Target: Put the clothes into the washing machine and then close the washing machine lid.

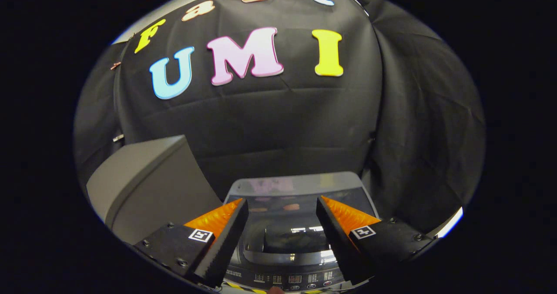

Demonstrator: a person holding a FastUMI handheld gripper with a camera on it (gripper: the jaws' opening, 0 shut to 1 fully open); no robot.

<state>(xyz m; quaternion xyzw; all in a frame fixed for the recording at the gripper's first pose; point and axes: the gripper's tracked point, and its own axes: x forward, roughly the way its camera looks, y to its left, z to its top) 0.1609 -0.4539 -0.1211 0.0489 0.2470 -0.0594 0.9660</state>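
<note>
Gripper: my gripper is held above the washing machine, its two fingers spread well apart, nothing between them.
Fingers: black toothed pads with orange backs, both bare; no cloth is caught on either.
Washing machine: a top-loader lies directly ahead of and below the fingers, its control panel nearest me, its far edge toward the booth wall.
Lid: the dark glossy lid shows in the gap between the fingers; it appears to lie down flat, though reflections keep me from being certain.
Clothes: I cannot make out any garment; whether one sits under the lid cannot be told.
Key relation: the lid runs crosswise to my fingers, straight ahead and downward.
Surroundings: a grey box-like unit stands just beside the machine.
Obstruction: in my judgement, nothing stands between fingers and lid.
</note>
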